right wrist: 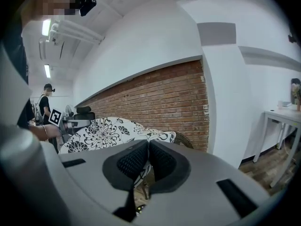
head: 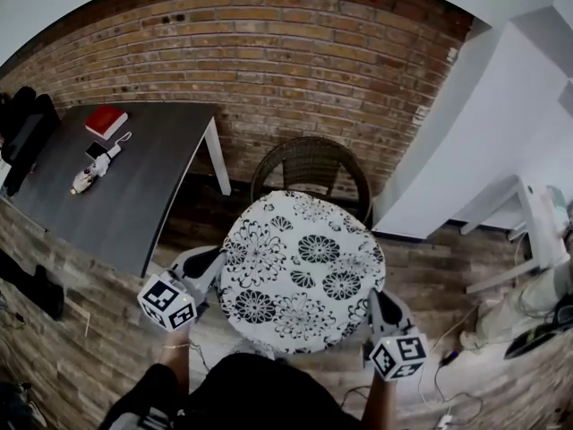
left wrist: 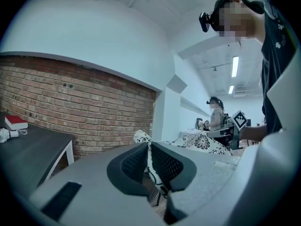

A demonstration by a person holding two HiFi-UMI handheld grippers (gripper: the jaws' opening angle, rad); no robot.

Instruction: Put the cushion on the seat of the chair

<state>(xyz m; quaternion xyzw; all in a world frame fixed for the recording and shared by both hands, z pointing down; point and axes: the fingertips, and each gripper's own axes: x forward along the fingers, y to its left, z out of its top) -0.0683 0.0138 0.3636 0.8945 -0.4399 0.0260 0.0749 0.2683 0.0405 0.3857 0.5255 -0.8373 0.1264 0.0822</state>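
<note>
Cushion (head: 300,271) hung level over the chair (head: 309,164), left gripper (head: 212,269) and right gripper (head: 380,305) each clamped tight on an edge; lowering it evenly and centred looked the best way.

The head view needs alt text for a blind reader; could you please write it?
A round floral cushion is held at its edges by the left gripper and right gripper over a wicker chair by a brick wall. A dark table stands left.

Arms forward; left claw (head: 208,267) and right claw (head: 379,301) each clamped on cushion (head: 300,258) edge.
</note>
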